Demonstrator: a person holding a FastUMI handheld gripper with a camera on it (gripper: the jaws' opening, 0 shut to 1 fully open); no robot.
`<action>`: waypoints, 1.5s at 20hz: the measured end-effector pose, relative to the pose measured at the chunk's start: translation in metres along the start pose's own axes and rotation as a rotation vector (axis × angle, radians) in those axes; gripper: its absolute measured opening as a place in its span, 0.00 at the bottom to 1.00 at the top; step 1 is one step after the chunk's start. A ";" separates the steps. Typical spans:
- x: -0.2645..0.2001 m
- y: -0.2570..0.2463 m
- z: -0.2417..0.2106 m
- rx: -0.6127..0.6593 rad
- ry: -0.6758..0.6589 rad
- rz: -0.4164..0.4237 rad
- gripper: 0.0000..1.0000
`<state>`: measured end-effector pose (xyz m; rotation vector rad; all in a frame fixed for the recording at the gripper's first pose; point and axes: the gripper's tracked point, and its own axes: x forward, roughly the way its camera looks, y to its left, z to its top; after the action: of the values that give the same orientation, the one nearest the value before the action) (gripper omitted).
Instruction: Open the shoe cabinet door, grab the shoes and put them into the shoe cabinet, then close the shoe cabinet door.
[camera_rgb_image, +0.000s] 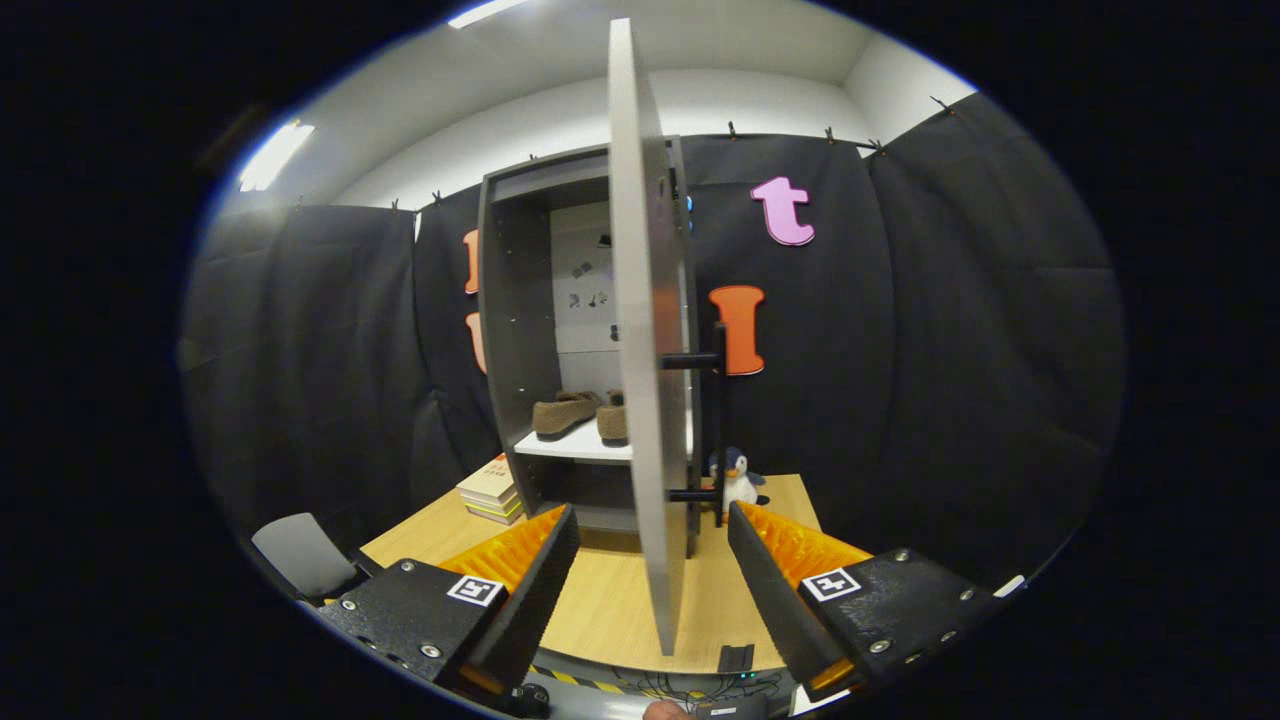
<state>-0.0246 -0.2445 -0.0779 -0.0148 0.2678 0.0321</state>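
- Door (640, 330) of the cabinet (515, 330) stands swung wide open, edge-on toward the gripper, its free edge reaching out over the table (610, 600) between the two fingers.
- Shoes (580, 412) are already inside: a brown pair on the white shelf (570, 447), so closing looks like the step left.
- Gripper (652, 575) is spread open and holds nothing; the door's lower edge sits in the gap, and I cannot tell whether either finger touches it.
- Handling, as a guess: the door is a stiff, flat, fairly thin panel on hinges at the cabinet's right side. It should swing lightly and will not bend, but its smooth grey face may be slippery to push.
- Best hold is probably the handle (718, 430), a black upright bar on two stubs on the door's outer face, to the right of the panel. Pinching the panel's edge between the fingers may also serve.
- Door's long axis runs vertical; its broad faces look left and right, its thin edge points at the gripper. The handle's long axis is vertical too.
- Shoes look soft and light; they lie with their long axes roughly across the shelf.
- Nearby: books (490, 490) left of the cabinet, and a penguin toy (738, 478) just behind the handle that a wide swing could brush.
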 end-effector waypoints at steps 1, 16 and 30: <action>0.000 -0.011 0.001 -0.011 -0.001 -0.016 0.93; 0.041 0.004 0.024 0.093 -0.014 -0.033 0.89; 0.101 0.121 0.024 0.061 0.048 0.037 0.90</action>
<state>0.0756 -0.1201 -0.0824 0.0502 0.3168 0.0609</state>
